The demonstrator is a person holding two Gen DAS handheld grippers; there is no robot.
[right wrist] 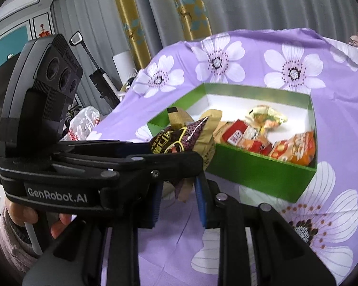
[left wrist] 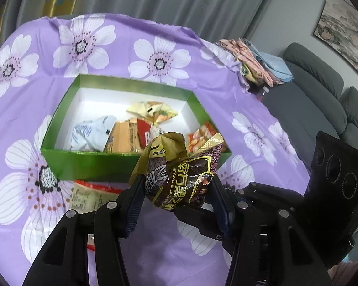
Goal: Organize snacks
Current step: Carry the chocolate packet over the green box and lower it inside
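My left gripper [left wrist: 176, 188] clamps the crinkled dark-brown-and-gold foil snack packet [left wrist: 179, 174] above the tablecloth, near the green cardboard box [left wrist: 88, 164] front edge. My right gripper [right wrist: 179, 190] pinches its lower corner. Next, I judge: carry over rim, release.

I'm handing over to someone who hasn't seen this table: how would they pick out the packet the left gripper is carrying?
Find the open green cardboard box on the purple flowered cloth. Just in front of its near wall, the left gripper holds a crumpled dark-brown foil snack packet off the cloth. Unlike the red, orange and white packets in the box, it has gold edges and yellow lettering.
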